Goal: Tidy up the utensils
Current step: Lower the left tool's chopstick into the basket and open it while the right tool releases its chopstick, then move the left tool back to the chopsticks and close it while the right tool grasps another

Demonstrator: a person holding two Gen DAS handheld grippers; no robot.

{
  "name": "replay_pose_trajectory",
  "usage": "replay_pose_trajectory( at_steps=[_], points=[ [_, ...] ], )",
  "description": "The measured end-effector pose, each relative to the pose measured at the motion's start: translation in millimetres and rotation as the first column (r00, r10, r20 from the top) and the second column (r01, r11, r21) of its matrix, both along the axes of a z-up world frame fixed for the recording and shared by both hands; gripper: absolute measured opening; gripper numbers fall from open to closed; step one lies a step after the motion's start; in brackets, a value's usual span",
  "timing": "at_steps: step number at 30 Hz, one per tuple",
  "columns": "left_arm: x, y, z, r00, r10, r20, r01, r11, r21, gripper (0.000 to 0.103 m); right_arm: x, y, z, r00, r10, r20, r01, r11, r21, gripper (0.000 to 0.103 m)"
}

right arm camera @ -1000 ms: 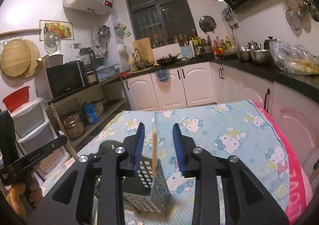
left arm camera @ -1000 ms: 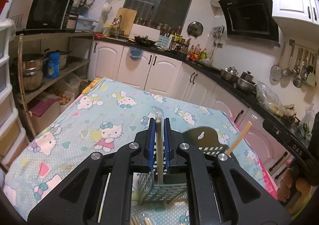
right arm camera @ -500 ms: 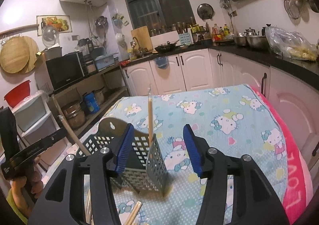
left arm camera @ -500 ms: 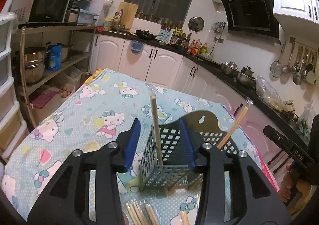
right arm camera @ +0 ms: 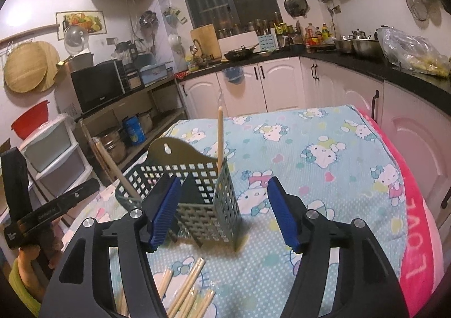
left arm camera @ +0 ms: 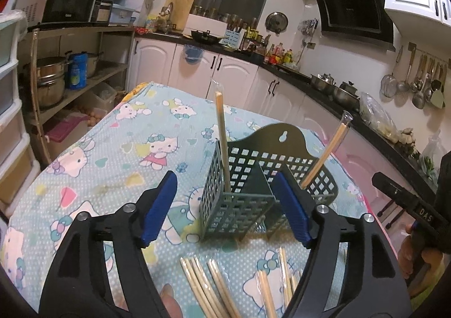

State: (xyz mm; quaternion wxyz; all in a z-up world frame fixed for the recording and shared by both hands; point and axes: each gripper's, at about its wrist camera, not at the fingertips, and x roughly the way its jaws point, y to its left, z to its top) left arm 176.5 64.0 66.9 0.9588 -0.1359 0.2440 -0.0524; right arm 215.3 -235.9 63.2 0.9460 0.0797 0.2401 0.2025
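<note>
Holder [left arm camera: 239,202] between splayed left fingers [left arm camera: 157,205]

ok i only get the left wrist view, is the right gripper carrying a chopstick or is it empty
observer: Empty. The right gripper is open, with nothing held between its pads.
operator: where is it next to the holder
observer: Low, in front of the holder. Its left pad overlaps the holder's front in the picture and its right pad is out over the cloth. I cannot tell if it touches.
operator: anything close for it to grab
observer: Yes, loose chopsticks lie on the cloth just below its left finger.
</note>
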Motion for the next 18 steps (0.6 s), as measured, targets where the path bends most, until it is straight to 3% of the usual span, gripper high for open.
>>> replay_pose_trajectory(
  at_steps=[8, 18],
  points=[
    [-15, -3, -2, 1.0, -0.007, -0.01, 0.007, 1.0, 0.008, 0.077, -11, 4, -8, 0.999, 0.027, -0.025, -0.027, 1.0, -0.015, 0.062],
    [-26, 8, -26, 0.995, 0.011, -0.096, -0.011, 1.0, 0.009, 0.08, -18, 14, -28, 0.992, 0.076, -0.1, -0.081, 0.995, -0.051, 0.062]
  ],
)
